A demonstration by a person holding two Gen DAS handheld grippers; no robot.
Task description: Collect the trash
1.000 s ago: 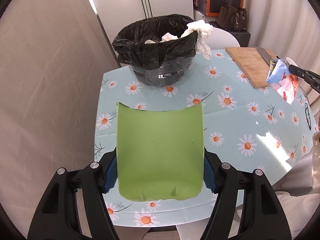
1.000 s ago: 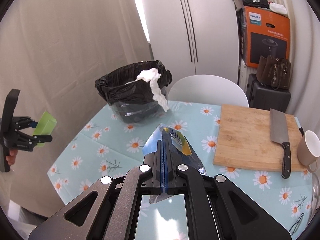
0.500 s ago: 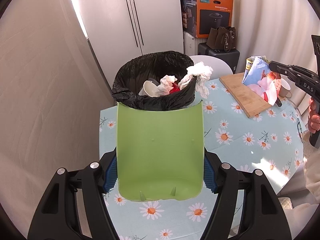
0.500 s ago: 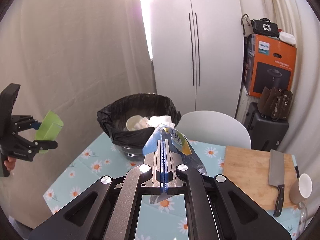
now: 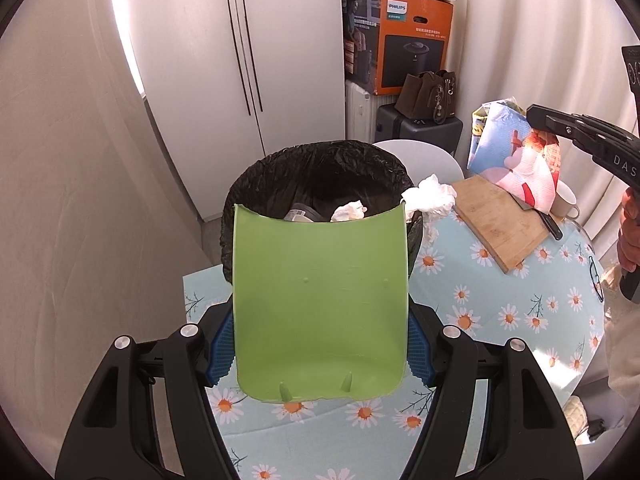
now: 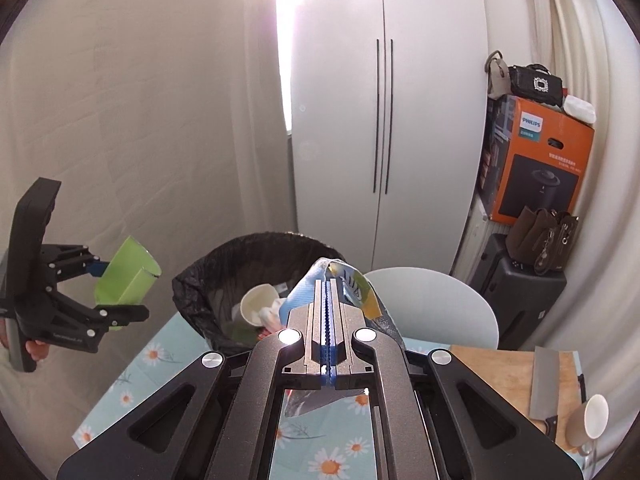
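Green cup (image 5: pixel 320 304) clamped in left gripper (image 5: pixel 320 356), near bin (image 5: pixel 320 168); wrapper (image 6: pixel 340 280) pinched in fully closed right gripper (image 6: pixel 328 308).

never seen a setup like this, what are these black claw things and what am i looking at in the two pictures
No robot here: a person carries a hand-held gripper in each hand, each with a fisheye camera looking along its two fingers. The left camera shows the left hand-held gripper clamped on a green plastic cup near a black-lined trash bin holding tissues and a paper cup. The right camera shows the right hand-held gripper pinching a colourful snack wrapper near the same bin. On the daisy tablecloth lie a wooden cutting board, a cleaver and a mug.
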